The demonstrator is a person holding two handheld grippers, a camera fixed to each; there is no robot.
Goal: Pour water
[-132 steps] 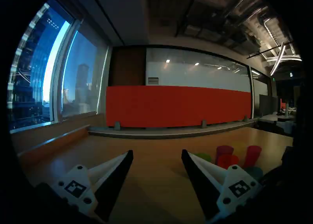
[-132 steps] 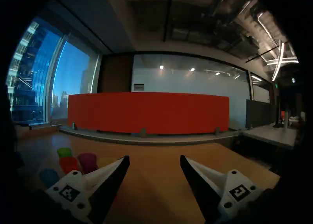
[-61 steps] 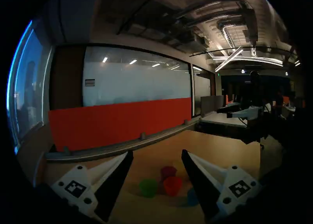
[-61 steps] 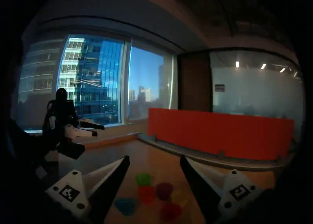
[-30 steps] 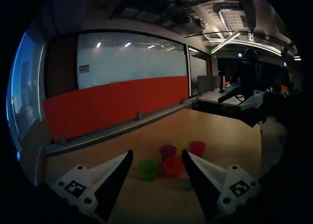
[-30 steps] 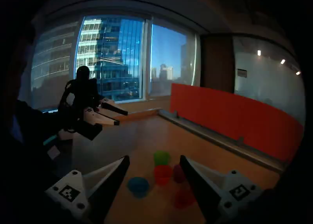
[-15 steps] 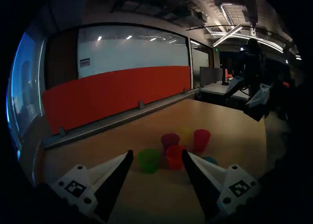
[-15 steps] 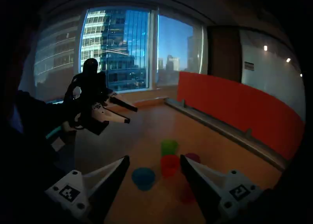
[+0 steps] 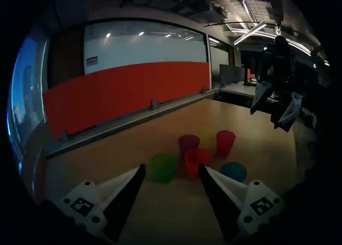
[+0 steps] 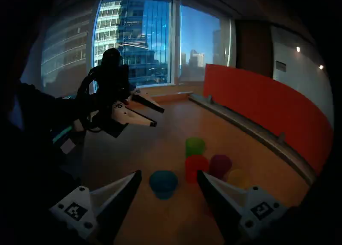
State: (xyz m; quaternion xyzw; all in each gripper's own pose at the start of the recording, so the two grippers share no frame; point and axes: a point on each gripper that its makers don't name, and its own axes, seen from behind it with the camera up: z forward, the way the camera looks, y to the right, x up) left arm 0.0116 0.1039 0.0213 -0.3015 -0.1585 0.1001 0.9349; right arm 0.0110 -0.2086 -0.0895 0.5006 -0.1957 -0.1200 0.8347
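Well above the table (image 9: 166, 215), the left gripper (image 9: 171, 168) is held about level, its fingers spread wide with nothing between them. In the right gripper view it floats at the left, tips aimed across and slightly down toward the cups (image 10: 219, 164). The right gripper (image 10: 167, 174) is likewise wide and empty. In the left gripper view it hangs at the far right, near the table's edge, with its fingers pointing downward.

The cups stand upright in a loose cluster on the table, between the two grippers and apart from both. The green cup (image 9: 163, 167) is nearest the left gripper, with the red cup (image 9: 196, 160) just beside it. The purple cup (image 9: 188, 143) is behind the red one and the pink cup (image 9: 225, 142) off to the right. The blue cup (image 9: 234, 171) sits low, just beside that gripper's right finger. The yellow cup (image 10: 237, 176) is dim and its outline is hard to trace.

The hand (image 10: 102, 89) holding the left gripper is a black silhouette against the window (image 10: 132, 39), and its sleeve melts into shadow. Whether any cup holds water cannot be told in this light. A red partition (image 9: 128, 95) runs along the table's far side.
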